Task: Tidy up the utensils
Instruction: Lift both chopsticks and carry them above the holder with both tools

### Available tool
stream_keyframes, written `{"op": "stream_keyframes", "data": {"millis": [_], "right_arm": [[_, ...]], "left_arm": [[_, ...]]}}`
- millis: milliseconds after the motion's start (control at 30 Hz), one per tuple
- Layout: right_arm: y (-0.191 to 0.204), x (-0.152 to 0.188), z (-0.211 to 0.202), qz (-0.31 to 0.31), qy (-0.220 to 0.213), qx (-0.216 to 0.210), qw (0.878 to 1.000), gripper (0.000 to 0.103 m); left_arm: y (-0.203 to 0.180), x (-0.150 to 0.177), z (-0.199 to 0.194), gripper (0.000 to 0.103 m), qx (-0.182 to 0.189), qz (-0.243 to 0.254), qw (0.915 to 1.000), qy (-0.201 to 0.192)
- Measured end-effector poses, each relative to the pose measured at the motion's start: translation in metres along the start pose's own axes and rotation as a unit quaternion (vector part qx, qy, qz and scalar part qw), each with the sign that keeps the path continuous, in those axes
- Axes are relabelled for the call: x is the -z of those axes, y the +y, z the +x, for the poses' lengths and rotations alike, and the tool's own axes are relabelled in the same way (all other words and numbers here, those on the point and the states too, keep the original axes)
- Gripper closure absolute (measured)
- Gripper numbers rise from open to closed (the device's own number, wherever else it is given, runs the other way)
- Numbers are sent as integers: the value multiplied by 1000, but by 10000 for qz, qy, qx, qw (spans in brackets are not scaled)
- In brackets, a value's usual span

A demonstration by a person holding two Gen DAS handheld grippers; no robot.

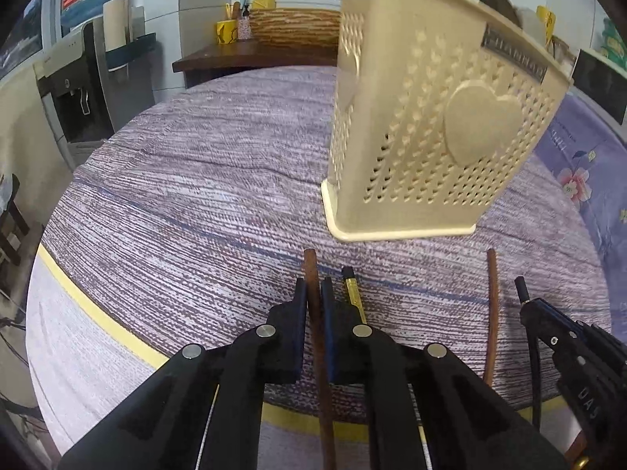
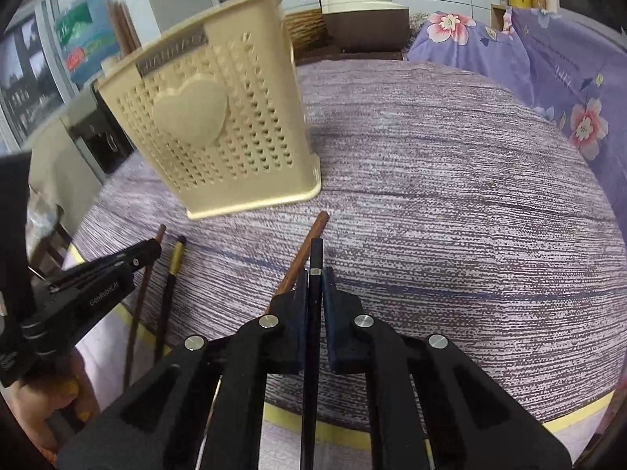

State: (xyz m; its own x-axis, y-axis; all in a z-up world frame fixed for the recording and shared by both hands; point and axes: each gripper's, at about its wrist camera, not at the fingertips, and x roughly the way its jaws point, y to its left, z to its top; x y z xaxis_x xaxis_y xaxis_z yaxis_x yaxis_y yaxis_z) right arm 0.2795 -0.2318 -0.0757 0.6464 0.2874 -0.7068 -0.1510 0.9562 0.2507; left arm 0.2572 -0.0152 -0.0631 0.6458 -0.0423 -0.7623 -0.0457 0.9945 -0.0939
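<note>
1. Only in the left view: left gripper (image 1: 313, 293) clamped on a brown chopstick (image 1: 312, 270).
2. Only in the right view: right gripper (image 2: 314, 286) clamped on a black chopstick (image 2: 316, 258).
3. Standing on the cloth (image 1: 196, 196) ahead: holder (image 1: 423, 117), brown sticks poking from its top; two more chopsticks flat between the grippers.

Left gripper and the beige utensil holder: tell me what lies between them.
Only bare striped tablecloth, in the left wrist view. The left gripper, jaws shut on a brown chopstick, stops short of the beige utensil holder.
</note>
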Motion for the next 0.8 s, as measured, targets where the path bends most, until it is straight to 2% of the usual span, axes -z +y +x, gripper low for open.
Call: {"op": "stream_keyframes", "data": {"millis": [133, 333, 533, 800], "right_arm": [[-13, -11, -29, 268, -281, -540, 9978, 95], [-19, -30, -88, 206, -855, -881, 9922, 95], [-28, -47, -133, 88, -1345, -813, 9875, 95], [-19, -51, -147, -66, -1464, -792, 9860, 95]], "left_arm": [[7, -11, -35, 95, 271, -118, 9988, -400], [11, -31, -96, 95, 611, -86, 9925, -1055], [18, -48, -134, 95, 718, -39, 9860, -1504], [23, -46, -140, 95, 813, -116, 9845, -1548]]}}
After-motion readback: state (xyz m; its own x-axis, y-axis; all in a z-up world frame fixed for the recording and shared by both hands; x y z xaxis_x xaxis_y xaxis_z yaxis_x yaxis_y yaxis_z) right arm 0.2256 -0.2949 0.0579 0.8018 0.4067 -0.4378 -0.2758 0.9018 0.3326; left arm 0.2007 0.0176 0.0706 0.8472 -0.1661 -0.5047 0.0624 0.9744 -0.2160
